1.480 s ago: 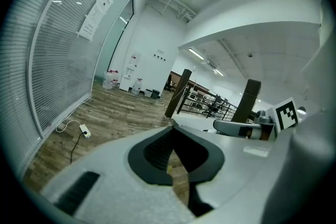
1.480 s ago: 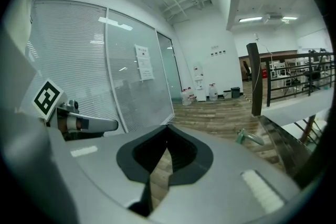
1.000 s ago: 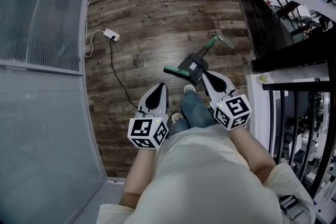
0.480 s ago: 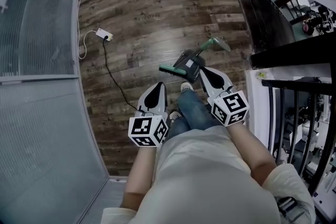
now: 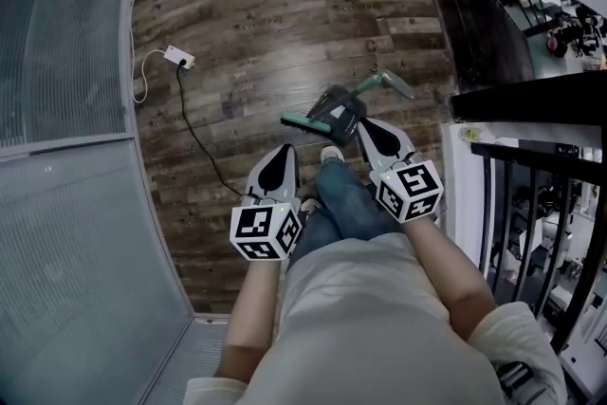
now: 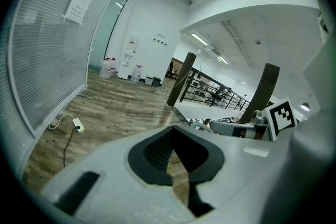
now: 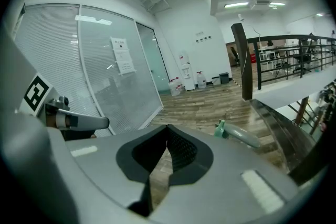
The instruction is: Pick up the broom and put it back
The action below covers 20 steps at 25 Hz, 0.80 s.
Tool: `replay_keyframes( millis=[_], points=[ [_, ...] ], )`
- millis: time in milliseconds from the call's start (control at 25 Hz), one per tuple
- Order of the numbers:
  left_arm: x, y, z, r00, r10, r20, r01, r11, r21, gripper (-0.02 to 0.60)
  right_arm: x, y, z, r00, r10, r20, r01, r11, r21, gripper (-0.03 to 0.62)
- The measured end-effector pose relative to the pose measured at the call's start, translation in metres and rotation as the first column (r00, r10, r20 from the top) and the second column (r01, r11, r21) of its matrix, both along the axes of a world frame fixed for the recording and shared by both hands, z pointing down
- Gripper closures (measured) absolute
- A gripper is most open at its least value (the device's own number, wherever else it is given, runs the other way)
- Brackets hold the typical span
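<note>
The broom (image 5: 302,121) lies on the wooden floor with its green brush head against a dark dustpan (image 5: 338,109). Its green handle (image 5: 379,82) runs up and right to a grey end, which also shows in the right gripper view as the handle end (image 7: 237,135). My right gripper (image 5: 363,125) is shut and empty, with its tips just beside the dustpan's near right edge. My left gripper (image 5: 287,150) is also shut and empty, a little short of the brush head and to its left. In the gripper views both the left gripper (image 6: 171,129) and the right gripper (image 7: 168,127) hold nothing.
A white power adapter (image 5: 178,58) with its cable lies on the floor at the left. A glass partition with blinds (image 5: 57,62) runs along the left side. A dark ledge and black railing (image 5: 493,62) stand at the right. The person's jeans leg (image 5: 346,194) and shoe (image 5: 331,155) are between the grippers.
Both grippers have sunk and moved forward towards the broom. The right gripper's tips now sit closer to the dustpan. Both stayed shut.
</note>
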<state>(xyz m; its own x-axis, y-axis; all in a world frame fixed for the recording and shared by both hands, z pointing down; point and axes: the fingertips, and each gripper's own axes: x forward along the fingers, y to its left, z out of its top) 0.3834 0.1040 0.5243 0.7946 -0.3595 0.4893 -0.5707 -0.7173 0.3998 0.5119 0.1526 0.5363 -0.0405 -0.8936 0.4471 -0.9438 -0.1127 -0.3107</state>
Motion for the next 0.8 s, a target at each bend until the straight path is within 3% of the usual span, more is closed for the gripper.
replay_keyframes(
  millis=[800],
  points=[
    [0.038, -0.019, 0.045, 0.999, 0.037, 0.021, -0.036, 0.999, -0.030, 0.575, 0.050, -0.025, 0.081, 0.997, 0.071, 0.016, -0.070, 0.993, -0.097, 0.430]
  ],
)
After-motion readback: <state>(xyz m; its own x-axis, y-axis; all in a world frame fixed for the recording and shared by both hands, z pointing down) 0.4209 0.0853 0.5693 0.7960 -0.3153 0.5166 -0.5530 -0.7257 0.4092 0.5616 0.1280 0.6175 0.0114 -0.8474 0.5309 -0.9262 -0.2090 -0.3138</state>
